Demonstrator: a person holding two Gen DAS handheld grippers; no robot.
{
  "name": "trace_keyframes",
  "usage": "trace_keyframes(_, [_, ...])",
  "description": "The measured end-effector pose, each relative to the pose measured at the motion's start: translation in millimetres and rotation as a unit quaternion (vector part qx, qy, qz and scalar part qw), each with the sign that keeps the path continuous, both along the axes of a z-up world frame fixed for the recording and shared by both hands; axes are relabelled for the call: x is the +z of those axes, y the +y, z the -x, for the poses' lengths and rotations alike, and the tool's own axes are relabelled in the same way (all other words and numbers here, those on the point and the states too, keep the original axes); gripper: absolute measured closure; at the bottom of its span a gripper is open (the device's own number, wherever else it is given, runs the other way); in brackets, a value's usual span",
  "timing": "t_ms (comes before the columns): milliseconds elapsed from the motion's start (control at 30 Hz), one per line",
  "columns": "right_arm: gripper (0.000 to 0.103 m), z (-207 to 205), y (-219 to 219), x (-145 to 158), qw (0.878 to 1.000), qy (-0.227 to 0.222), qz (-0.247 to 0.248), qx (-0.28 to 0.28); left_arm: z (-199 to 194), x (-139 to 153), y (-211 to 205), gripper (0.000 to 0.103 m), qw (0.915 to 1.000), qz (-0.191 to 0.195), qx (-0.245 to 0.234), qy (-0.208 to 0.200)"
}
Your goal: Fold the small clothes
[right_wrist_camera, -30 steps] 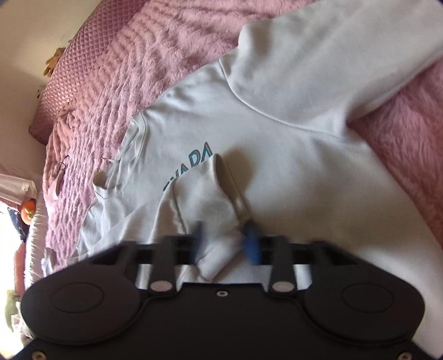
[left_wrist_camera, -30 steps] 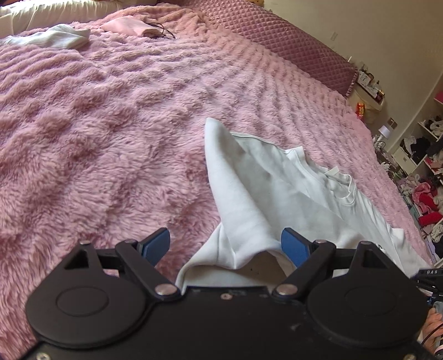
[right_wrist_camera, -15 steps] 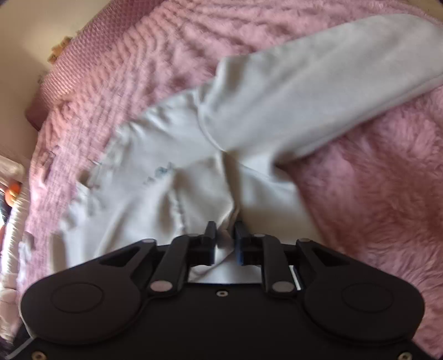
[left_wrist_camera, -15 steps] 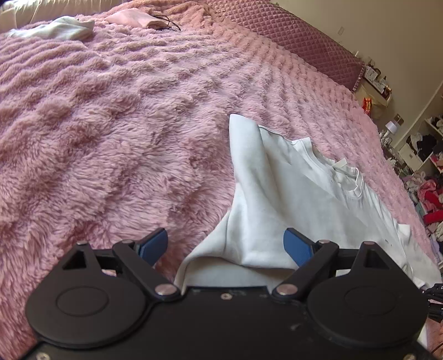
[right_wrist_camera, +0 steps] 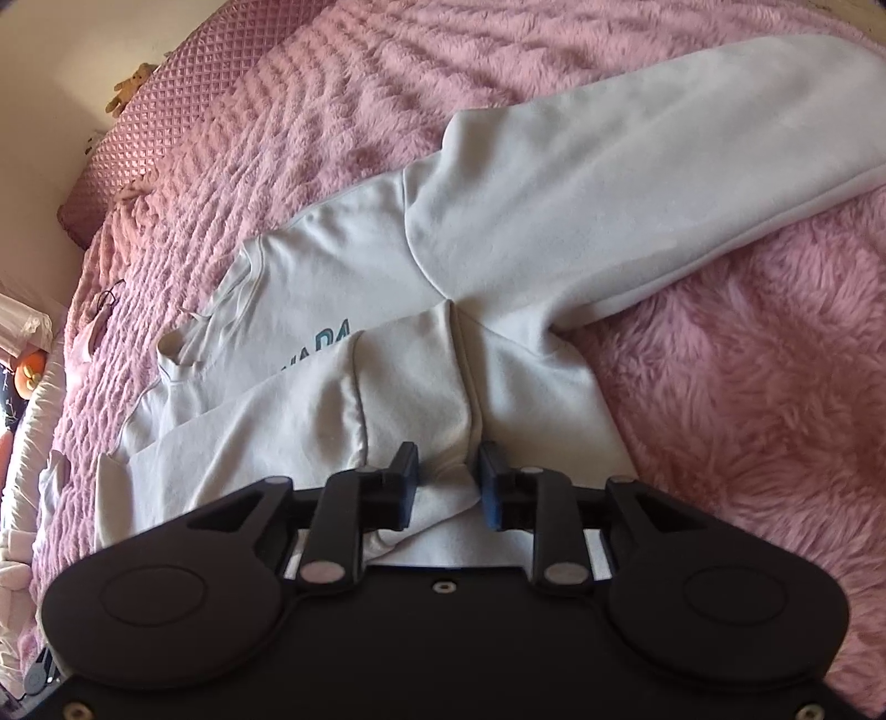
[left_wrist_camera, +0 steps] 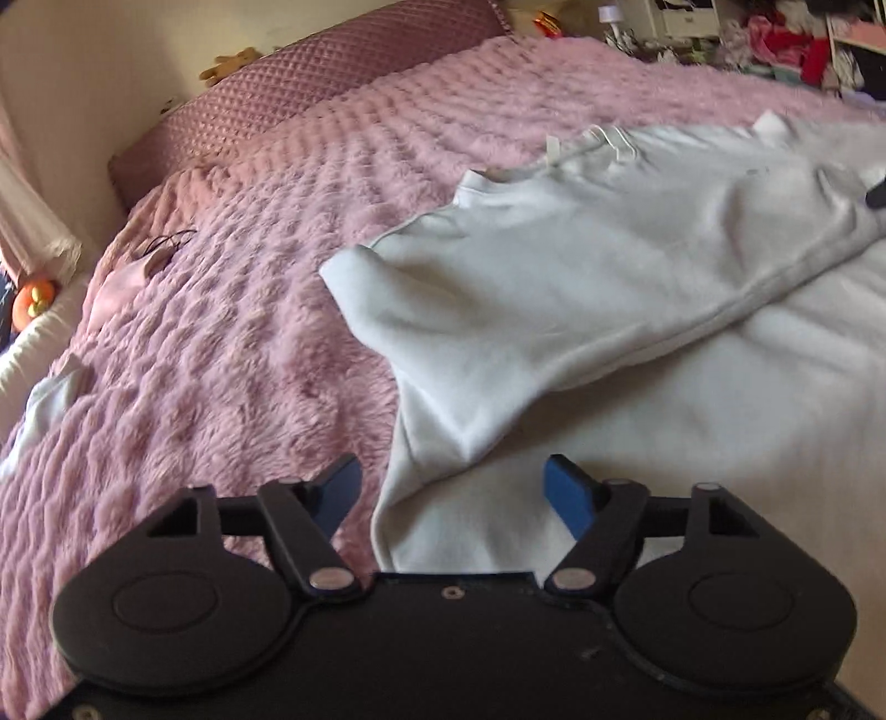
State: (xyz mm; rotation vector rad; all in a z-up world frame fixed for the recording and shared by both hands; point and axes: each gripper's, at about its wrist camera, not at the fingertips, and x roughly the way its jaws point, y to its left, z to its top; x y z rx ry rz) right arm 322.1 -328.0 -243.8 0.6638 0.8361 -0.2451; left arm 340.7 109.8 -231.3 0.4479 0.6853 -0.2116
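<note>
On the fluffy pink bed (right_wrist_camera: 775, 360), a soft, limp white sweatshirt (right_wrist_camera: 554, 210); right tongs (right_wrist_camera: 447, 481) opening around a folded cuff, left tongs (left_wrist_camera: 451, 490) closing over its side edge, best gripped there.

Bed cover: fluffy pink rippled fur blanket (left_wrist_camera: 232, 310), spread over the whole bed.
Headboard cushion: mauve quilted diamond-pattern bolster (left_wrist_camera: 288, 94), along the far edge of the blanket, against the cream wall (left_wrist_camera: 83, 72).
Soft toy: small tan plush figure (left_wrist_camera: 230, 61), on top of the bolster.
Orange item: round orange object (left_wrist_camera: 34, 296), beyond the blanket's left edge; kind unclear.
Small pink piece: pale pink fabric item with a dark cord (left_wrist_camera: 141, 266), lying on the blanket near the bolster.
Shelving: white shelves with heaped red and pink clothes (left_wrist_camera: 775, 41), far right background, blurred.
</note>
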Motion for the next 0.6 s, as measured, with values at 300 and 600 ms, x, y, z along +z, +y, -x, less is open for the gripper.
trace_keyframes(300, [0.079,-1,-2,-2,1.0,0.005,-0.008,-0.002,-19,-4,25,0.089,0.9983,0.015,0.055,-0.011])
trace_keyframes(600, [0.093,5,3,20,1.0,-0.03,-0.002,-0.002,-5,10,51,0.096,0.9748,0.149,0.155,-0.06])
